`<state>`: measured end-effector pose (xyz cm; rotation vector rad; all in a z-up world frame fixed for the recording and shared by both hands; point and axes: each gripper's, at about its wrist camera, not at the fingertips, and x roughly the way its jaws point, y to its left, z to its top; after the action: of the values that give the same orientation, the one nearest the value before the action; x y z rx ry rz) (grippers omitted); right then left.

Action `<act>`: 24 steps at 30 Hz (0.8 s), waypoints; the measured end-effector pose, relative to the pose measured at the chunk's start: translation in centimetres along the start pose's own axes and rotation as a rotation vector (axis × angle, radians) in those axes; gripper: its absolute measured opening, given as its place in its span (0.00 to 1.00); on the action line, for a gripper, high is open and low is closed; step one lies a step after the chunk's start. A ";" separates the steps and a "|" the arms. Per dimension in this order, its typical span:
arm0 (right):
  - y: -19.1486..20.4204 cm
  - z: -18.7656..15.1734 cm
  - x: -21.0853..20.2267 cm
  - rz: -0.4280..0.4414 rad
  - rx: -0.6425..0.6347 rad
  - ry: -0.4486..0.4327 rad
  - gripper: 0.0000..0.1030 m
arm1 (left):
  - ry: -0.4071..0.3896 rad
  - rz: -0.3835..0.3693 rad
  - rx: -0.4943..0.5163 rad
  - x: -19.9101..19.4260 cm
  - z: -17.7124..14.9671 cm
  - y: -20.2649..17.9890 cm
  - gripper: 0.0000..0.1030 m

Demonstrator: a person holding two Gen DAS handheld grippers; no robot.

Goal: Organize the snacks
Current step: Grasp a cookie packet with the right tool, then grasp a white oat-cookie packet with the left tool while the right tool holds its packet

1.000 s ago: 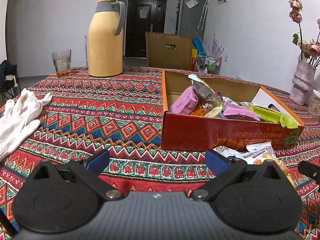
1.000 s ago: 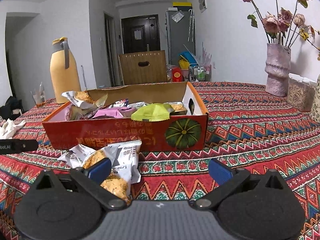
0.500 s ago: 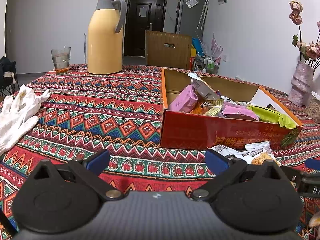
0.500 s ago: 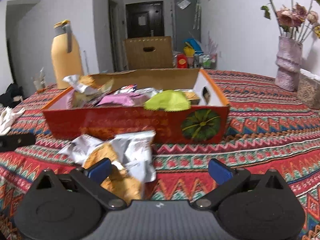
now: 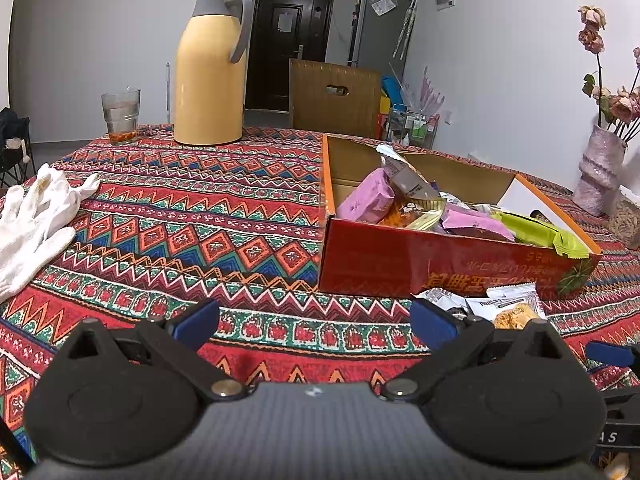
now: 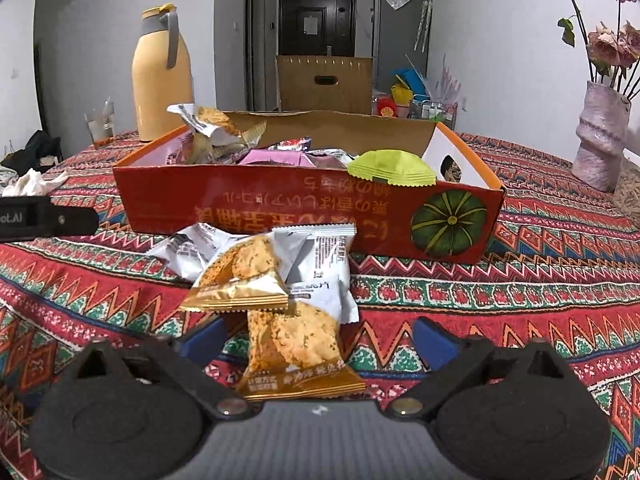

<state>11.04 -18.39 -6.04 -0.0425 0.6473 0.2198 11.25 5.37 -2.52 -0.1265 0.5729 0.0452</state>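
**Right wrist view: gripper closing in on loose cracker packets**

Right wrist view is showing the right gripper [image 6: 316, 340] spread wide and grasping nothing, straddling the nearest cracker packet [image 6: 296, 350] on the patterned tablecloth [image 6: 520, 300]; two more packets are lying just beyond it, in front of the red snack box [image 6: 304, 210]. The nearest packet is lying with its long axis running away from the camera, gold crimped end pointing back at the gripper; a pinch across slippery film risks crushing the crackers or snagging the overlapping neighbour. The left gripper [image 5: 314, 320] is hovering released over bare cloth.
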 end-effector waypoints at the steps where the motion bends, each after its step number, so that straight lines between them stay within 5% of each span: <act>1: 0.0 0.0 -0.1 0.003 -0.004 -0.001 0.76 | 0.000 -0.002 0.001 0.0 0.0 0.0 1.00; 6: 0.3 -0.3 -0.3 0.031 -0.021 0.010 0.43 | 0.001 -0.005 0.000 0.0 0.0 0.0 1.00; 24: -5.4 0.1 -3.8 -0.035 0.079 -0.121 0.41 | 0.026 -0.007 0.001 0.3 0.2 -0.1 1.00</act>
<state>9.35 -24.34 -3.80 0.0357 0.5334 0.1616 11.63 5.31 -2.56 -0.1285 0.5986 0.0367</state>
